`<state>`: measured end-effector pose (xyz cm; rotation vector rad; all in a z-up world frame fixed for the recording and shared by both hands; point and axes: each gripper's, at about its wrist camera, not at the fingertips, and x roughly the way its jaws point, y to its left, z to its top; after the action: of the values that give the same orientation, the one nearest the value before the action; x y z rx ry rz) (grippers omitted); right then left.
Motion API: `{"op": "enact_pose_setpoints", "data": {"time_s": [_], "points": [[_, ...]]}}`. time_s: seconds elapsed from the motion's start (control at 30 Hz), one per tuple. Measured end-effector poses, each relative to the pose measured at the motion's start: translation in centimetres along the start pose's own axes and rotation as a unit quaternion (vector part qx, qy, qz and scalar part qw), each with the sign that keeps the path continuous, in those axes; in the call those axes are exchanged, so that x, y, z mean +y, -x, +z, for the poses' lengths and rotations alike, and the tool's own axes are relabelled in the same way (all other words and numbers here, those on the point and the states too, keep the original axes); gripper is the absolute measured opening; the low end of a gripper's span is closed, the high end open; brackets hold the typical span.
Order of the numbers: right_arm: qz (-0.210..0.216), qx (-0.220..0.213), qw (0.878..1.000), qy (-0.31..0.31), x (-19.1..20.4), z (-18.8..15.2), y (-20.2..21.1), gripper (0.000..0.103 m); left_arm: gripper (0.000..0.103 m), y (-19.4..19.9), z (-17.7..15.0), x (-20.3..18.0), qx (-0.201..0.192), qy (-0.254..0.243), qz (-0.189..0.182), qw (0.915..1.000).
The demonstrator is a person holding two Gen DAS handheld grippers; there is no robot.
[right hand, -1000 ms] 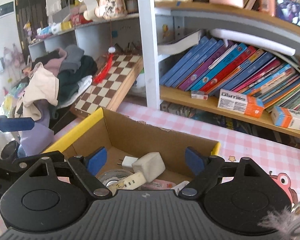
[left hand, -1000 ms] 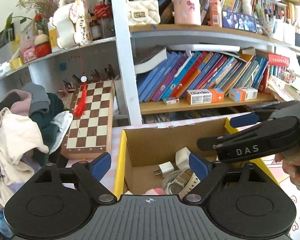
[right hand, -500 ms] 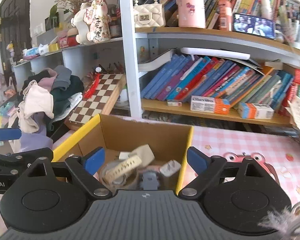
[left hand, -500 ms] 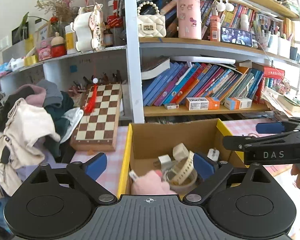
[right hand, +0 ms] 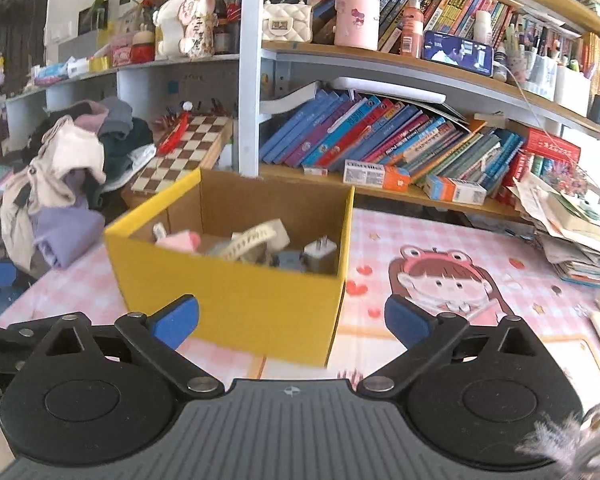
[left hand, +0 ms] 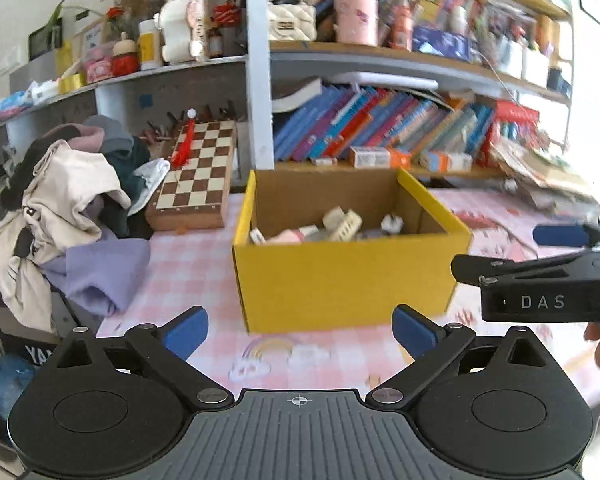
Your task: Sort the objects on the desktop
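**Both tools empty in front of the filled box**

The yellow cardboard box (left hand: 348, 276) sits mid-desk, near the back edge under the bookshelf (right hand: 380, 80), holding a strap (right hand: 252, 238), a charger plug (right hand: 320, 254) and other small items. The left tool (left hand: 300, 330) and right tool (right hand: 292, 320) stand spread wide, gripping nothing. The box looks light and stiff but crushable; its rim or side walls seem the best hold.

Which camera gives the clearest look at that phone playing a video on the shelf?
The right wrist view: the phone stands sharp on the upper shelf, its lit screen facing the camera. In the left wrist view, that shelf area is only a motion-blurred blue patch, not recognizable as a phone.
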<state>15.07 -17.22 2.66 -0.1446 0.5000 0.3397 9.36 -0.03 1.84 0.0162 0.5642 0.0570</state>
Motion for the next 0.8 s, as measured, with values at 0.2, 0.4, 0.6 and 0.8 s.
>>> {"op": "enact_pose_setpoints", "data": {"time_s": [0.2,0.4,0.6,0.8], "points": [[-0.012,0.004,1.0,0.01,2.3,-2.0,2.9,0.103,0.102,2.4,-1.6,0.1,-0.01,-0.013,0.013,0.9998],[-0.025,0.025,0.999,0.002,3.6,-4.1,4.8,0.103,0.102,3.9,-3.3,0.5,0.004,-0.022,0.008,0.9997],[-0.031,0.044,0.999,-0.009,4.5,-5.6,6.0,0.103,0.102,4.6,-4.5,0.9,0.015,-0.022,-0.001,0.9996],[-0.025,0.074,0.997,-0.028,4.8,-6.7,6.4,0.103,0.103,5.3,-5.6,1.2,0.028,-0.021,-0.01,0.9993]]}}
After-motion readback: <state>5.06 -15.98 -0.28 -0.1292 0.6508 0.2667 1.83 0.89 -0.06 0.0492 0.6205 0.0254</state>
